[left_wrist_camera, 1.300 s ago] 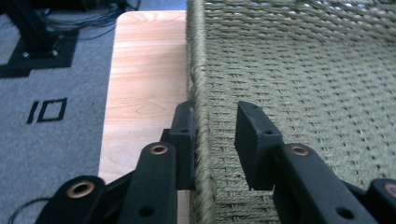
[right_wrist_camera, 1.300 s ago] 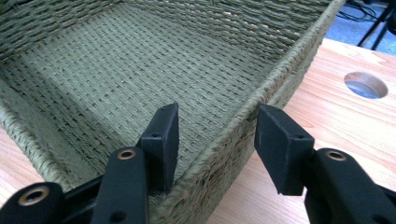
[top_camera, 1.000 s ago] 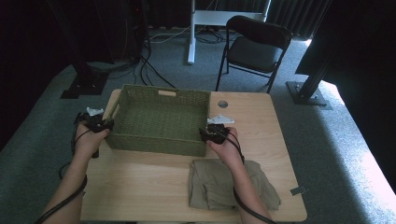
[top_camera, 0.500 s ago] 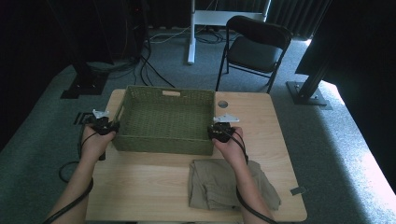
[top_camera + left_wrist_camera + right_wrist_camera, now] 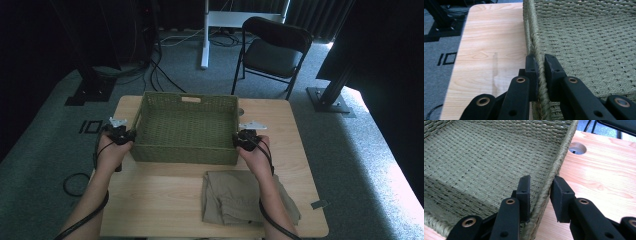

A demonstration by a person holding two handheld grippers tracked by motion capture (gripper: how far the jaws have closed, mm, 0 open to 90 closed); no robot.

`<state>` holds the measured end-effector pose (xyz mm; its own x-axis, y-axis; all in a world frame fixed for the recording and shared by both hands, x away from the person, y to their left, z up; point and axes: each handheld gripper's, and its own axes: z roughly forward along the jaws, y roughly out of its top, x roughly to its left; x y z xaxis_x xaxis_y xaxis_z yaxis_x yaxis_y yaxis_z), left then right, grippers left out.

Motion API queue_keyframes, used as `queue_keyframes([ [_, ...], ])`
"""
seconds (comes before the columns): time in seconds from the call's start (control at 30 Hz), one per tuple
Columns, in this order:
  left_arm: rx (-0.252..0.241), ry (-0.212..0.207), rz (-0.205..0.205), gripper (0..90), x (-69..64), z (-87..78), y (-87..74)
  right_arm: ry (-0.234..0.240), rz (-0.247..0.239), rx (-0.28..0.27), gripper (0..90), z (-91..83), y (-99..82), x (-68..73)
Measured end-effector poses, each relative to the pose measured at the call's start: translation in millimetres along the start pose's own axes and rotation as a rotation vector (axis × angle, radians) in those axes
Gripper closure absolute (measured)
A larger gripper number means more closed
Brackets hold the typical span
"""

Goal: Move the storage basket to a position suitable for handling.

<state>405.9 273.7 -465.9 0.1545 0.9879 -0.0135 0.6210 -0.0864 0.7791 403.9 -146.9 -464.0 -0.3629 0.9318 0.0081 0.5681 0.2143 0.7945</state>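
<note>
Woven rectangular green basket (image 5: 186,131)

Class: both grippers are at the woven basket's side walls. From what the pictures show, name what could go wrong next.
1. The left gripper clamps the green woven basket's rim, but the right gripper, just closing, shows a gap beside the wall; a lift now could tilt the basket.
2. The soft wall may buckle under a thin pinch.
3. Pulled back, it may snag the folded trousers.
</note>
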Motion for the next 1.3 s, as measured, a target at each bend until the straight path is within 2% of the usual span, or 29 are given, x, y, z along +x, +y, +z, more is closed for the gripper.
queue_keyframes([
  [0.07, 0.0, -0.006, 0.001, 82.9, -6.8, 2.1, 1.3, -0.01, 0.007, 0.002, 70.6, -1.1, -0.5, -6.3],
  [0.3, 0.005, -0.02, -0.009, 83.1, -18.5, 7.3, 5.2, -0.03, 0.017, 0.005, 71.2, -3.7, -2.3, -17.7],
  [0.33, 0.003, -0.022, -0.012, 83.0, -20.9, 8.1, 5.6, -0.028, 0.028, 0.005, 71.5, -5.0, -3.4, -23.0],
  [0.47, 0.003, -0.038, 0.011, 83.2, -32.1, 10.8, 6.6, -0.04, 0.034, 0.005, 72.2, -7.6, -5.4, -31.8],
  [0.77, 0.004, -0.048, 0.03, 82.9, -52.2, 15.9, 10.1, -0.075, 0.052, 0.009, 74.0, -12.7, -9.1, -48.9],
  [0.87, 0.007, -0.058, 0.043, 82.6, -63.0, 18.8, 12.4, -0.089, 0.066, 0.013, 74.8, -15.7, -11.0, -58.2],
  [1.1, 0.006, -0.077, 0.052, 82.5, -79.6, 23.0, 14.8, -0.109, 0.081, 0.012, 75.8, -20.6, -15.0, -74.3],
  [1.27, 0.008, -0.11, 0.05, 82.5, -95.9, 26.5, 16.8, -0.132, 0.091, 0.017, 76.9, -25.2, -17.9, -90.9],
  [1.3, 0.008, -0.11, 0.05, 82.4, -95.9, 26.5, 16.8, -0.132, 0.091, 0.017, 76.9, -25.2, -17.9, -90.9],
])
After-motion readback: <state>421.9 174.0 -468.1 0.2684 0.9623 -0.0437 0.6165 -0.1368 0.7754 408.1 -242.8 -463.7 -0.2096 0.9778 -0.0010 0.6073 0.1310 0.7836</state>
